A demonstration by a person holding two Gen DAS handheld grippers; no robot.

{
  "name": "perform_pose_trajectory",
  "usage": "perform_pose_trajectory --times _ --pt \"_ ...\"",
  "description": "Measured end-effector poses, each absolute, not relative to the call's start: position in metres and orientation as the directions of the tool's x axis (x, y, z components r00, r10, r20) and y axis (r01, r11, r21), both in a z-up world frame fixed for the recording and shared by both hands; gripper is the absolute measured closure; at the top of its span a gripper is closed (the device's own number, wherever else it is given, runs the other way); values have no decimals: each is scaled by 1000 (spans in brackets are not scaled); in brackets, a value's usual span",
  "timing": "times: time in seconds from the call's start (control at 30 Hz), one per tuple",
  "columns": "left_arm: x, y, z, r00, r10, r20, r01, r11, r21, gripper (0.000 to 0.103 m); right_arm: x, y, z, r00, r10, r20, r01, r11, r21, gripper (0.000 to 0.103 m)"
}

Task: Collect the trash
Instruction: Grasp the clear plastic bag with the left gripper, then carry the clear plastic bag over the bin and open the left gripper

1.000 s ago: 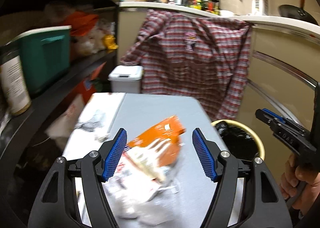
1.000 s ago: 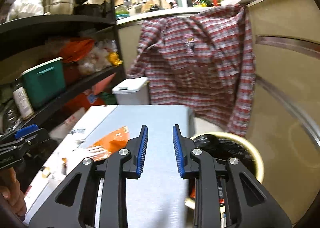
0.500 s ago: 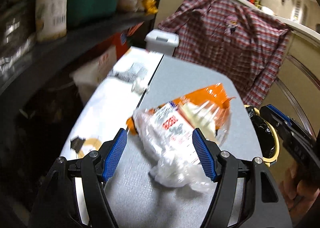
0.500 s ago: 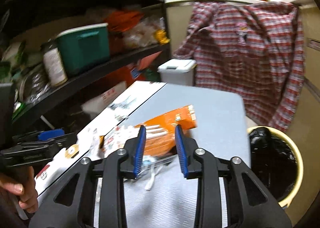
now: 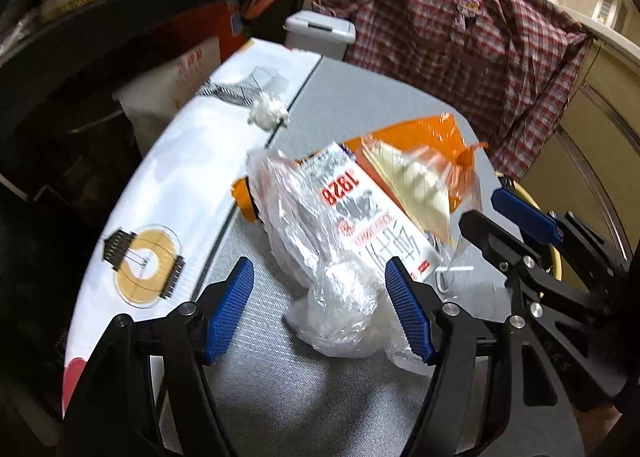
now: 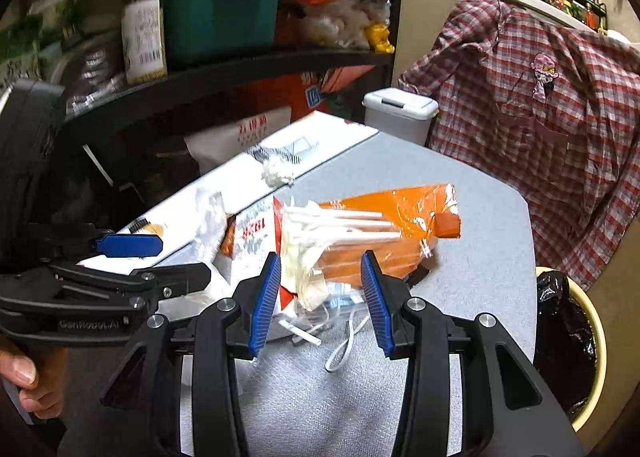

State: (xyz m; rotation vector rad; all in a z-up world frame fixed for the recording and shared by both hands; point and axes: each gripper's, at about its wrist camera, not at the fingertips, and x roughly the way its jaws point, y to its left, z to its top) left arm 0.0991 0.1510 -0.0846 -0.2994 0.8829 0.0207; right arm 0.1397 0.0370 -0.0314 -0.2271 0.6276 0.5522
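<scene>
Only stuff I can actually read: "1928" in red, upside down, on the white wrapper mid-frame; other print's too blurry.

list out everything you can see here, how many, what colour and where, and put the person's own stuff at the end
Table: one, grey, under the trash.
Plastic bag bundle: one, clear and orange, on the table, holding a printed wrapper and white sticks.
Wadded tissue: one, white, on the flat white carton's edge.
Flat carton: one, white with prints, left of the table.
Trash bin: one, yellow with black liner, right of the table.
Lidded bin: one, white, behind the table.
Plaid shirt: one, red and white, draped over the counter.
Storage box: one, green, on the dark shelf.
Jar: one, labelled, beside the box.
Left hand-held gripper: black with blue pads, open around the bundle.
Right hand-held gripper: the same, jaws just opening, at the bundle.
</scene>
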Motion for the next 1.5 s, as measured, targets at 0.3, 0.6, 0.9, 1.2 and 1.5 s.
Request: perform_pose_trajectory --times 0.3,0.6,0.9,1.2,1.5 --pt "105 153 -101 584 -163 -796 -140 945 -296 61 144 27 -32 677 399 -619 -531 847 -34 100" --pt "99 148 -88 608 -142 -781 -114 958 -263 72 139 9 -17 705 407 -581 -502 865 -3 103" --pt "92 144 -66 657 -104 -747 -104 968 -227 72 132 -11 -1 737 410 -538 -478 878 14 103" --pt "89 123 -41 716 -56 -696 -69 986 -150 72 125 -33 11 757 410 -509 -461 887 30 103" --pt "88 100 -19 757 -61 -650 -34 991 -132 72 121 -59 21 783 398 -478 -428 902 49 103"
